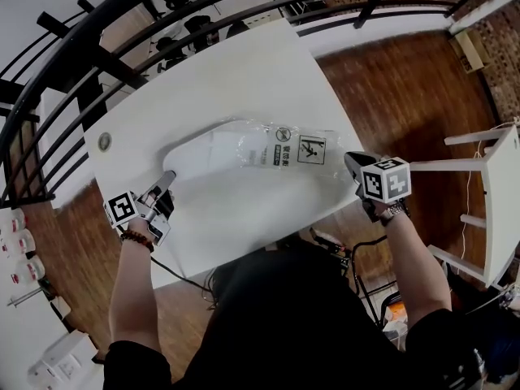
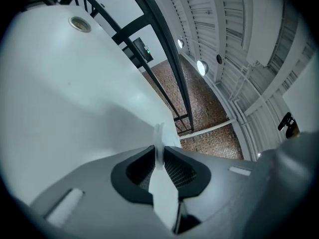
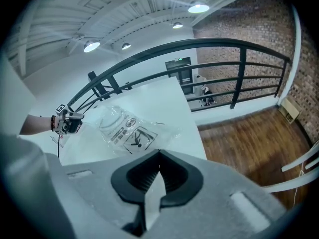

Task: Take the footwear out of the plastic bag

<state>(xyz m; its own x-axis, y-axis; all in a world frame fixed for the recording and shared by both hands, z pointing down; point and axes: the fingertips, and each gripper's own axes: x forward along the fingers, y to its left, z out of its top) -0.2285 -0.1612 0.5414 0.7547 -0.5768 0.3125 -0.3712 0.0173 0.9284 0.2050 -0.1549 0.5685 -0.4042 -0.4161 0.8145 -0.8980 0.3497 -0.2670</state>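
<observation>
A clear plastic bag (image 1: 296, 149) with a printed label lies across the middle of the white table (image 1: 244, 71). White footwear (image 1: 199, 149) sticks out of the bag's left end, flat on the tabletop. My left gripper (image 1: 169, 175) is shut on the footwear's near left edge. In the left gripper view a thin white rim (image 2: 158, 133) stands pinched at that gripper (image 2: 158, 151). My right gripper (image 1: 351, 162) is shut at the bag's right end and seems to pinch its film. From the right gripper (image 3: 159, 153) the bag (image 3: 124, 128) stretches away toward the left gripper (image 3: 67, 121).
A black railing (image 1: 81, 47) runs past the table's far side. A small round disc (image 1: 104, 141) is set in the table's left corner. A white frame (image 1: 487, 185) stands on the wooden floor (image 1: 406, 88) to the right. The person's body is against the near table edge.
</observation>
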